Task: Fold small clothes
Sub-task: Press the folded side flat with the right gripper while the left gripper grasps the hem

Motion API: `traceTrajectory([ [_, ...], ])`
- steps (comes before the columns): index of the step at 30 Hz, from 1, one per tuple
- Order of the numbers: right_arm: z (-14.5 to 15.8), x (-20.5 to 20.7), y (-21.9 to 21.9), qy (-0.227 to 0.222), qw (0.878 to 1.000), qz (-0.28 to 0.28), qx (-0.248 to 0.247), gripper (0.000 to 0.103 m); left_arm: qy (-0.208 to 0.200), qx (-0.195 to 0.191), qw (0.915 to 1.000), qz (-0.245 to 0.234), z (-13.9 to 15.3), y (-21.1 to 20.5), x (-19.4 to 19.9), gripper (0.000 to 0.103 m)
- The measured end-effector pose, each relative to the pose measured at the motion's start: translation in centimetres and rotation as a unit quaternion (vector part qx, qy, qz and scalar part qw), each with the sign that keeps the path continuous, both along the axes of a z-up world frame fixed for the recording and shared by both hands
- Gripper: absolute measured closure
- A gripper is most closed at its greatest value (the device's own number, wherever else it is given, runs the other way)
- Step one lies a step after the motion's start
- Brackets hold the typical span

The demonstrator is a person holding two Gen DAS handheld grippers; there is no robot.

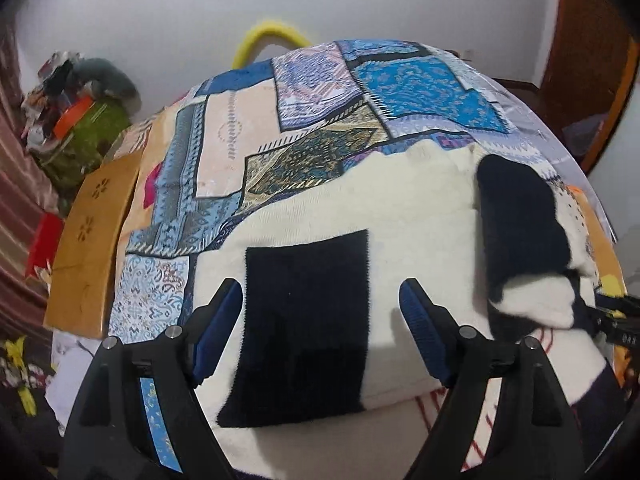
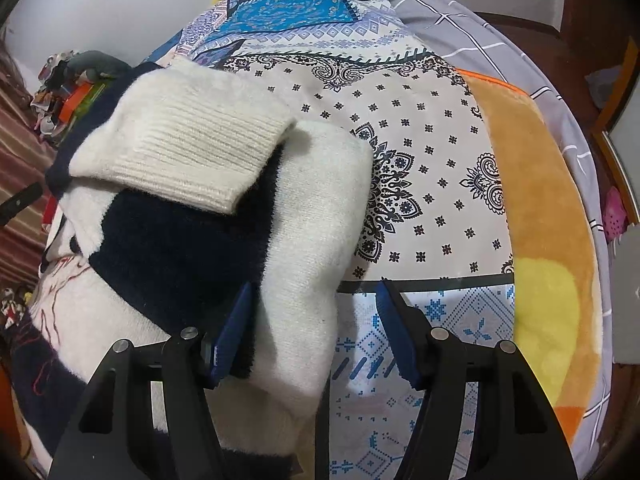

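A fluffy cream sweater with navy blocks lies spread on the patterned bedspread. My left gripper hangs open over it, a navy square patch showing between its blue pads, which touch nothing. A navy and cream sleeve is folded in over the sweater's right side. In the right wrist view the sleeve's ribbed cream cuff rests on the folded sweater. My right gripper stands open around the sweater's right edge: the left pad is against the fabric, the right pad is apart from it.
An orange and yellow fleece blanket and a grey checked sheet lie to the right of the sweater. A wooden board edges the bed on the left, with a heap of clutter behind it. A yellow hoop stands at the far wall.
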State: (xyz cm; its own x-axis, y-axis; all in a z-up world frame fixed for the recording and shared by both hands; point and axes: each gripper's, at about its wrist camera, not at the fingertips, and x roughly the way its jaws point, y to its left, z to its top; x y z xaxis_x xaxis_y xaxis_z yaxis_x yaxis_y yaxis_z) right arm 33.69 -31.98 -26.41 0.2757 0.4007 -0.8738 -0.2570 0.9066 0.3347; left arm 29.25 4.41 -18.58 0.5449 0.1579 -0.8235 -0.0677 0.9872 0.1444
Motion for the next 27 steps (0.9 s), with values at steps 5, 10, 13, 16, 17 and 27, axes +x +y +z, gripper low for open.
traceTrajectory([
  [5,0.0,0.0,0.0,0.001,1.000,-0.002,0.002,0.043,-0.016,0.018,0.9972,-0.070,0.9,-3.9,-0.8,0.012],
  [10,-0.3,0.2,-0.3,0.014,1.000,-0.010,0.014,0.043,-0.012,0.059,0.9876,-0.145,0.2,-10.0,0.1,0.011],
  [13,-0.4,0.2,-0.5,0.020,1.000,-0.013,0.021,0.043,0.005,0.071,0.9806,-0.183,-0.9,-13.2,1.3,0.011],
  [16,-0.2,0.0,-0.4,0.018,1.000,-0.011,0.021,0.043,0.019,0.095,0.9742,-0.204,-2.2,-15.5,2.3,0.011],
  [17,-0.1,0.0,-0.3,0.015,1.000,-0.009,0.018,0.043,0.024,0.103,0.9726,-0.207,-2.7,-16.1,2.6,0.011],
  [27,-0.2,0.0,-0.4,0.011,1.000,-0.004,0.022,0.043,0.013,0.135,0.9688,-0.208,-4.2,-18.1,4.9,0.015],
])
